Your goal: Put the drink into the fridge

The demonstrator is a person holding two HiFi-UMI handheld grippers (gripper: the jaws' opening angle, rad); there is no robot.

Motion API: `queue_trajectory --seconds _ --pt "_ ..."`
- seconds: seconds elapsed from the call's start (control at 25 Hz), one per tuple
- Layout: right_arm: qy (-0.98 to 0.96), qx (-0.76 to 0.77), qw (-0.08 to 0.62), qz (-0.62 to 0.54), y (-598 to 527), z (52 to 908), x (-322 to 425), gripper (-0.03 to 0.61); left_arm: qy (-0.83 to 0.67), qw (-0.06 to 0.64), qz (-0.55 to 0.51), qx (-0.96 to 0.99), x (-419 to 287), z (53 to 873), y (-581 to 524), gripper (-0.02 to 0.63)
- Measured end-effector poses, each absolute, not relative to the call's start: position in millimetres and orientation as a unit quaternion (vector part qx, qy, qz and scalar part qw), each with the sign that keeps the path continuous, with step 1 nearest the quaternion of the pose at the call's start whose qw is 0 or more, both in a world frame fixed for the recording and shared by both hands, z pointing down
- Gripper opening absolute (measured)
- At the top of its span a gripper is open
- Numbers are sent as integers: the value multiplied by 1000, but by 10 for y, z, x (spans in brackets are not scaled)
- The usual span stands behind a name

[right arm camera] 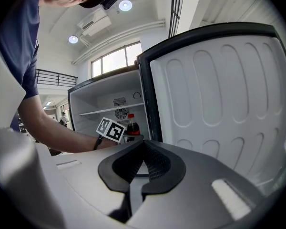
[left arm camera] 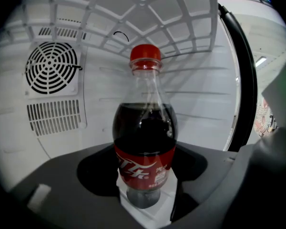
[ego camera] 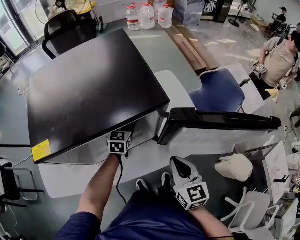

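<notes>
A cola bottle [left arm camera: 144,142] with a red cap and red label stands upright inside the white fridge [left arm camera: 200,104]. My left gripper [left arm camera: 145,178] is shut on it at label height, one jaw against each side. In the head view only the left gripper's marker cube [ego camera: 119,142] shows at the fridge opening, below the black fridge top [ego camera: 90,89]; its jaws and the bottle are hidden. The right gripper view shows the bottle [right arm camera: 132,125] small, beside that cube. My right gripper [right arm camera: 136,187] is shut on nothing, held back near my body [ego camera: 179,166].
The fridge door [ego camera: 220,120] stands open to the right, its white inner liner [right arm camera: 219,94] close to my right gripper. A wire shelf [left arm camera: 133,18] and a round fan grille [left arm camera: 52,68] are above and behind the bottle. A blue chair [ego camera: 217,91] stands beyond the door.
</notes>
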State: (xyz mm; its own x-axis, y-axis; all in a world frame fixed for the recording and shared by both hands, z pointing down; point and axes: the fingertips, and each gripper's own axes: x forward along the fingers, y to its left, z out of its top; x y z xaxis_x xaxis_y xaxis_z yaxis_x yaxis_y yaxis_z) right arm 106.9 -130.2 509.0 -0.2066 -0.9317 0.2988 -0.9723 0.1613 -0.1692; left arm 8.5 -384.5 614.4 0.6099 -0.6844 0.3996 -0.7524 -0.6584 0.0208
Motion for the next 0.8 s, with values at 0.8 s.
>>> queue_trajectory --seconds 0.8 --pt "-784 596 62 163 -1337 5079 922 6 -400 86 205 889 128 6214 -3757 319"
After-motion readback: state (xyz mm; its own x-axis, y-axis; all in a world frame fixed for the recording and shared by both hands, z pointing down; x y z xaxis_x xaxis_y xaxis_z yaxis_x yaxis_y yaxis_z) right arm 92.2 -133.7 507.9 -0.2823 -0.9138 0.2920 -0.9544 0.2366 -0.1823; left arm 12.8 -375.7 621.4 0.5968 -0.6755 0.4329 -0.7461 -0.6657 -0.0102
